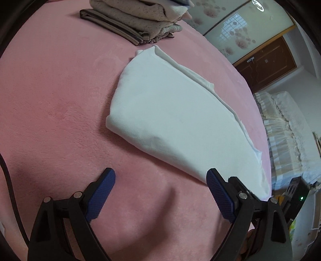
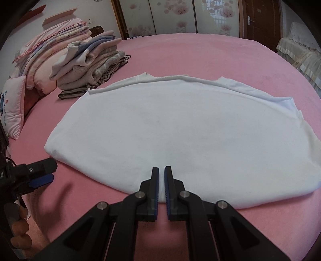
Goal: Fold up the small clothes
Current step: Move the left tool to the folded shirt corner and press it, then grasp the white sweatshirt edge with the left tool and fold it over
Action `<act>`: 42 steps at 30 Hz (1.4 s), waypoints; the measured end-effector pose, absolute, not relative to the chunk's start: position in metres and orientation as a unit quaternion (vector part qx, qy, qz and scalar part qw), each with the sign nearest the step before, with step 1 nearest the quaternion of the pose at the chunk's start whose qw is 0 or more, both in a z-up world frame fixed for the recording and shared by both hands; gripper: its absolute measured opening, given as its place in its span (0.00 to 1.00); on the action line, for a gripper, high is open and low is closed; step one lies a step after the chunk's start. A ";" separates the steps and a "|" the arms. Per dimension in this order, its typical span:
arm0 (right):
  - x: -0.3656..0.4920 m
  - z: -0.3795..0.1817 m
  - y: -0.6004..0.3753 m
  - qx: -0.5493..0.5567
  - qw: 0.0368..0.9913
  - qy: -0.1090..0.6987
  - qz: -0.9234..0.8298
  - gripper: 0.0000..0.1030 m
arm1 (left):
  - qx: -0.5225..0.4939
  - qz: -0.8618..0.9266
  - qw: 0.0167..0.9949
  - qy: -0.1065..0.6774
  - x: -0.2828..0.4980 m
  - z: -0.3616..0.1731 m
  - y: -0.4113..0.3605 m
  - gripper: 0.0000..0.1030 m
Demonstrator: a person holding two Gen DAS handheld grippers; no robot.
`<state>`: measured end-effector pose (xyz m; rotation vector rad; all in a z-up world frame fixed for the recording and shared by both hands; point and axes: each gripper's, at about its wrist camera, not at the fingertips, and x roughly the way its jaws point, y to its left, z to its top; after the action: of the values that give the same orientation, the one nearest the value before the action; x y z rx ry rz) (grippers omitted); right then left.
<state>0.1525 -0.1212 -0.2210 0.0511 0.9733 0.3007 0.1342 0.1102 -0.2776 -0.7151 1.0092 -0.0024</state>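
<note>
Black linkage arms fill the bottom of both views. From the right wrist, the right gripper (image 2: 161, 170) has its blue-padded jaws drawn together with only a sliver between them and nothing clamped; the tips sit over the near edge of the white garment (image 2: 160, 132). From the left wrist, the left gripper (image 1: 160, 178) stands wide apart and empty above the pink bedcover (image 1: 60, 100), its right-hand pad just beside the garment's near corner at about 4 o'clock. In the right view that same gripper shows at 8 o'clock, with the fingers (image 2: 19, 232) of the hand around its handle below.

Folded flat, the white garment lies across the middle of the pink plush cover, its neck edge toward 12 o'clock in the right view. A stack of folded clothes (image 2: 90, 66), grey, beige and blue-striped, sits at 10 o'clock, well apart from it; beyond that lie folded pink quilts (image 2: 46, 52) and a pink pillow (image 2: 13, 112) at 9 o'clock.

Around the bed, sliding wardrobe doors (image 2: 180, 16) with a floral print run along 12 o'clock, a brown wooden door (image 2: 260, 18) stands at 1 o'clock, and a sofa with a cream lace cover (image 2: 301, 54) sits at 2 o'clock.
</note>
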 end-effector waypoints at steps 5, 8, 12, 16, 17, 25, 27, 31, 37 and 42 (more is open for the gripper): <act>0.154 -0.222 -0.123 0.035 0.871 0.467 0.147 0.06 | -0.358 -0.024 0.817 0.451 0.142 -0.283 0.112 0.88; 0.155 -0.223 -0.124 0.041 0.871 0.468 0.148 0.06 | -0.376 -0.036 0.816 0.437 0.150 -0.288 0.113 0.88; 0.154 -0.225 -0.122 0.037 0.873 0.464 0.145 0.06 | -0.386 -0.045 0.819 0.421 0.160 -0.293 0.111 0.88; 0.153 -0.226 -0.120 0.028 0.874 0.464 0.144 0.06 | -0.389 -0.046 0.826 0.405 0.172 -0.294 0.114 0.87; 0.154 -0.226 -0.120 0.026 0.873 0.465 0.144 0.06 | -0.391 -0.045 0.827 0.401 0.174 -0.294 0.115 0.87; 0.155 -0.208 -0.121 0.025 0.875 0.460 0.148 0.06 | -0.367 -0.019 0.839 0.401 0.199 -0.291 0.114 0.80; 0.156 -0.200 -0.122 0.026 0.880 0.451 0.148 0.06 | -0.372 -0.020 0.836 0.403 0.203 -0.293 0.116 0.76; 0.168 -0.189 -0.126 0.044 0.884 0.441 0.150 0.06 | -0.370 -0.022 0.828 0.421 0.215 -0.299 0.124 0.36; 0.201 -0.187 -0.116 0.035 0.891 0.430 0.141 0.06 | -0.350 -0.027 0.843 0.408 0.214 -0.286 0.122 0.20; 0.222 -0.198 -0.109 0.030 0.891 0.433 0.131 0.06 | -0.289 -0.031 0.879 0.378 0.212 -0.253 0.104 0.18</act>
<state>0.2219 -0.1094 -0.1982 0.0626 0.8987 0.2720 0.2116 0.1039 -0.2535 -0.6033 0.7887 -0.0637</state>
